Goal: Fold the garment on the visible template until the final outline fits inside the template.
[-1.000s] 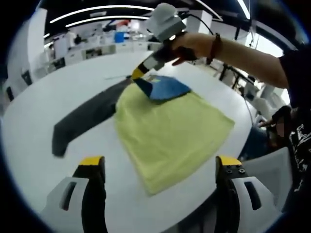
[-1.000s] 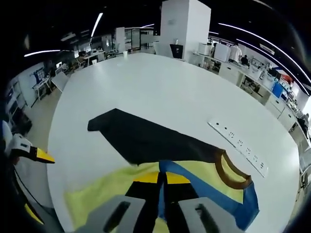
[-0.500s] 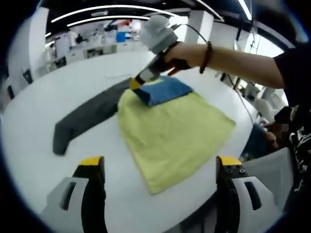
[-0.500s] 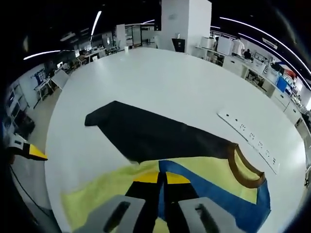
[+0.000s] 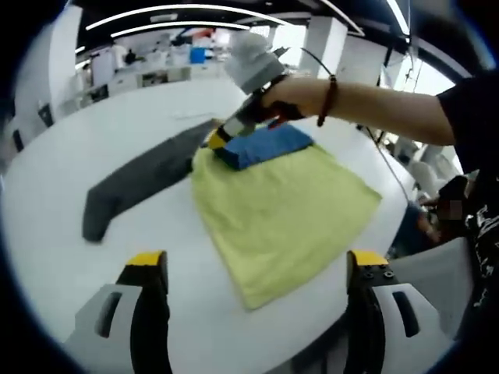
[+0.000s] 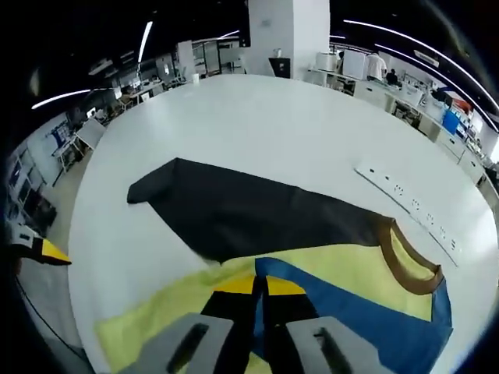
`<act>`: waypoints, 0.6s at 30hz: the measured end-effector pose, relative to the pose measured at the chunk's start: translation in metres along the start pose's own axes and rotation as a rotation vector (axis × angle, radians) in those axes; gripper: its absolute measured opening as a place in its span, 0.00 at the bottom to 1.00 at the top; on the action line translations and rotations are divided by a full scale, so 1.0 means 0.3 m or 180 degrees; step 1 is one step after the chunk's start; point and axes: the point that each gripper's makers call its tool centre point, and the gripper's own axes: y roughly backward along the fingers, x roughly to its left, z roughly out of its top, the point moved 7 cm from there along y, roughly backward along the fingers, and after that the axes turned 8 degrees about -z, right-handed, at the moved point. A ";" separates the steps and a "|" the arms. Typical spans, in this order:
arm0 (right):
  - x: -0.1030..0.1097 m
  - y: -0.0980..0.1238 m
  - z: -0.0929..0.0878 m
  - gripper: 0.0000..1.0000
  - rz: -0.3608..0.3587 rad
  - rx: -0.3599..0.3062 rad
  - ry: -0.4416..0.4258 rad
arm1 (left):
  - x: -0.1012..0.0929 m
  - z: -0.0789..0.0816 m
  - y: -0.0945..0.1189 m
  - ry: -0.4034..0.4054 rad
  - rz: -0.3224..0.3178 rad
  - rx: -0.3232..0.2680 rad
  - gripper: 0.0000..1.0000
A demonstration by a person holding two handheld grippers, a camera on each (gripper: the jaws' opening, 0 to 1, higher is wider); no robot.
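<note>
In the left gripper view, the left gripper [image 5: 257, 269] hovered with its jaws wide apart and empty above a white table [image 5: 86, 148], where a yellow shirt [image 5: 284, 210] lay flat beside a dark template [image 5: 136, 179], while a hand [image 5: 292, 97] held the right gripper [image 5: 217, 140] pinching the shirt's blue sleeve [image 5: 265, 146]. In the right gripper view, the right gripper [image 6: 260, 287] was clamped on the yellow and blue shirt [image 6: 351, 292], whose brown collar [image 6: 405, 261] lay at the right, with the dark template [image 6: 242, 210] just beyond and a white power strip [image 6: 409, 210] farther off on the table [image 6: 249, 117].
</note>
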 end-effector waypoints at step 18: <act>0.011 -0.042 -0.023 0.00 0.0043 0.0040 -0.0227 | 0.027 -0.013 0.009 0.0065 0.0047 -0.0015 0.91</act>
